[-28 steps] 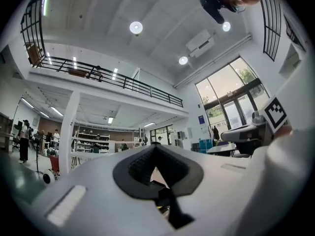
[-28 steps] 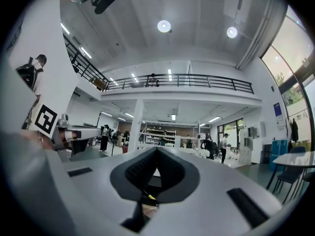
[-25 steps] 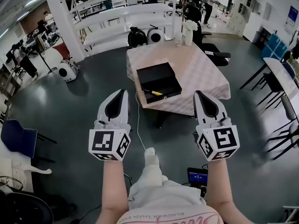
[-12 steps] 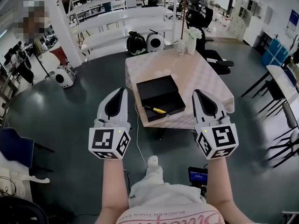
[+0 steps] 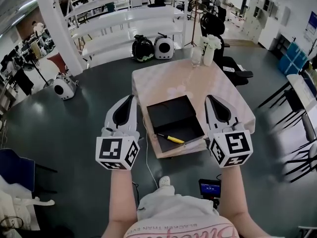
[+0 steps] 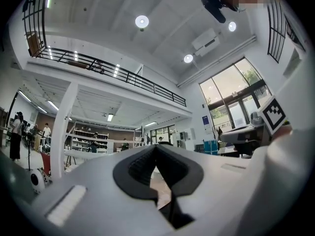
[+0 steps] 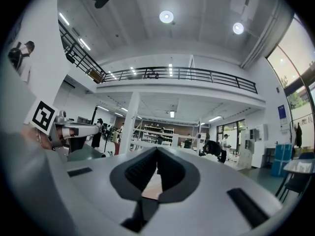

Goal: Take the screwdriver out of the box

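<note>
Square pale-pink checked tabletop (image 5: 173,81) ahead. On its near part, open flat black box (image 5: 171,114). To either side of that box in the head view: left white tongs (image 5: 131,98) and right white tongs (image 5: 208,98), both pinched together, gripping nothing. Inside the box, at its near edge: slim yellow-handled screwdriver (image 5: 173,139), lying flat, clear of both tongs.

The box (image 5: 174,117) is matt black. The desk (image 5: 163,81) is covered in pale cloth. The floor (image 5: 64,128) is smooth and glossy. The left tool (image 5: 131,99) and right tool (image 5: 210,99) are smooth white plastic.
</note>
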{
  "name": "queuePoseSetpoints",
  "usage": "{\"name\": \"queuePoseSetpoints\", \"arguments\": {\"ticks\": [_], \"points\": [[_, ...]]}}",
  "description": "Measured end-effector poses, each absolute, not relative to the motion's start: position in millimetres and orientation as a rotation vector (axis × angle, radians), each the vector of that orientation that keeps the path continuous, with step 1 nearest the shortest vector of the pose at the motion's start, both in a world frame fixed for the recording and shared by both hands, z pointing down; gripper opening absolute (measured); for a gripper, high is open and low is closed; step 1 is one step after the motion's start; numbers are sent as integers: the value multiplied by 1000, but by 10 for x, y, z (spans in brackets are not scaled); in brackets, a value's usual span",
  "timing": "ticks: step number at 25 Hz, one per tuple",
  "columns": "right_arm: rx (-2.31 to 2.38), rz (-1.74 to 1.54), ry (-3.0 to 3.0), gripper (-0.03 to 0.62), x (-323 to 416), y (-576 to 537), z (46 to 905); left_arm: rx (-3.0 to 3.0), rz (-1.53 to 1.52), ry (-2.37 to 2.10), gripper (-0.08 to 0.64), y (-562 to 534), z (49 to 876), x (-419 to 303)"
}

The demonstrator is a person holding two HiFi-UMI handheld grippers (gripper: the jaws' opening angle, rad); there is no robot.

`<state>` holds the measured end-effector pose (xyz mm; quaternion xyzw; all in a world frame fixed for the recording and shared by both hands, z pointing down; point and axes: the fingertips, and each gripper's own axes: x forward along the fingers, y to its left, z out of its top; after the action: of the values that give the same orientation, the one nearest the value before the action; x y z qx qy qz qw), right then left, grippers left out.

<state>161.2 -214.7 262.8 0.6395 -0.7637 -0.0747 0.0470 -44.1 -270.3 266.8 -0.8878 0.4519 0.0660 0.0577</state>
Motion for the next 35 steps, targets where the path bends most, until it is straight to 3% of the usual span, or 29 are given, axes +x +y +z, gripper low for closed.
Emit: {"name": "queuePoseSetpoints", "arguments": {"ticks": [8,12,14,16,26,35], "points": [[1938,-140,-2378,15,1594,-2730,2730,-2731,198,1360,11,-3323,2769,-394],[1887,-96,-2418,201,1607,-2851,2796,-2741,196,1370,11,-3423,2839,-345],[1869,-61,-2433,329,1601,-2915,2834,-2743,197,1380,11,-3461,2860,-351],[1840,2,-2439,377,1583,-2990,2891,-2740,193,1389,11,-3494,2865,-363],[1591,182,-2474,387,1421,-3079,3231,-2714,157,1488,11,-3476,2988,-391],[1263,370,-2377,387,1054,-3061,4155,-2766,44,1597,11,-3484,3523,-521]]}}
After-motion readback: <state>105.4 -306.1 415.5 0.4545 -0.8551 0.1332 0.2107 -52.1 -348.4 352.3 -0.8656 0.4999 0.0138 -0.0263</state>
